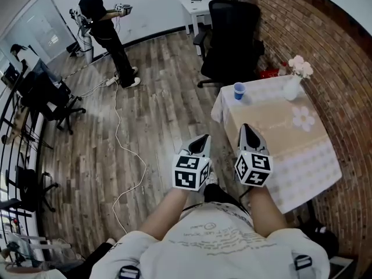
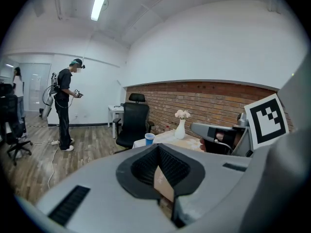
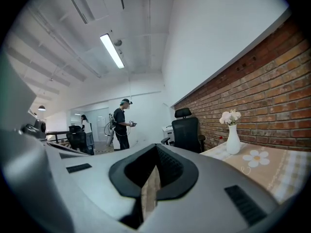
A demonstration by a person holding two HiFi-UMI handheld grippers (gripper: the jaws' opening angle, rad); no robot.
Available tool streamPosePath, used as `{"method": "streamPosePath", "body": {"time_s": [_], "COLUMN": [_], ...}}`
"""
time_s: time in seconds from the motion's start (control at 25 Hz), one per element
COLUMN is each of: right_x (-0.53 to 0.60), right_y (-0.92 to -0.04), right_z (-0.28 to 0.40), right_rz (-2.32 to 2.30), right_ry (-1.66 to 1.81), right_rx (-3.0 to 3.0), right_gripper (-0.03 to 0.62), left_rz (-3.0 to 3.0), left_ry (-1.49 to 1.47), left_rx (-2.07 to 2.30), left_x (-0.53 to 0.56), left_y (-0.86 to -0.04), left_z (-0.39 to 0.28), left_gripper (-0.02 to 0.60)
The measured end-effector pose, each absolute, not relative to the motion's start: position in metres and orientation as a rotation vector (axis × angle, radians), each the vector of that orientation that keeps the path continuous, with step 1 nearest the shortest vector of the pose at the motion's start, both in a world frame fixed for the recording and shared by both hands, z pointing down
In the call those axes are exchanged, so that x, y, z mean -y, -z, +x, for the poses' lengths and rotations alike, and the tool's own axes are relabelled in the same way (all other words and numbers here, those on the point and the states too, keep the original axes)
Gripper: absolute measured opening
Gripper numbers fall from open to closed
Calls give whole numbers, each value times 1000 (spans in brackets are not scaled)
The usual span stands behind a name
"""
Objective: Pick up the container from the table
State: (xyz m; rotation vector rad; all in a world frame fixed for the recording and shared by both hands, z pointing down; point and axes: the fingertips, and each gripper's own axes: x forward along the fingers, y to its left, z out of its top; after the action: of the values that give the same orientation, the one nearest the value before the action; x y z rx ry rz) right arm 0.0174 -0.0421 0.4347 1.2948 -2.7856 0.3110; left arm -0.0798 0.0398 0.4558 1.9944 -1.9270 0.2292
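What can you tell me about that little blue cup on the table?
The blue cup is small, paler inside, and looks like paper or plastic. It stands upright, mouth open, near a corner of the table, on its pale cloth. Only the cloth touches it; the white vase stands apart. Whether it holds anything can't be seen.

An office: black swivel chair (image 1: 232, 39), white desk (image 1: 195, 6).

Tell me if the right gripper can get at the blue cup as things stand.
Probably yes. The right gripper hangs by the near edge of the table, with nothing standing between it and the blue cup; the vase is off to the side. Its jaws are shut, though.
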Motion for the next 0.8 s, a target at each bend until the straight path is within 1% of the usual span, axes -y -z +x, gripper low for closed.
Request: {"method": "streamPosePath", "body": {"time_s": [0.8], "right_x": [238], "right_y": [-441], "right_z": [-47], "right_rz": [1353], "right_ry": [-315], "right_rx": [2716], "right_gripper": [2], "left_rz": [2051], "left_ry": [-295], "left_rx": [1858], "left_x": [164], "left_y": [-444], "left_z": [-144], "left_gripper": [2]}}
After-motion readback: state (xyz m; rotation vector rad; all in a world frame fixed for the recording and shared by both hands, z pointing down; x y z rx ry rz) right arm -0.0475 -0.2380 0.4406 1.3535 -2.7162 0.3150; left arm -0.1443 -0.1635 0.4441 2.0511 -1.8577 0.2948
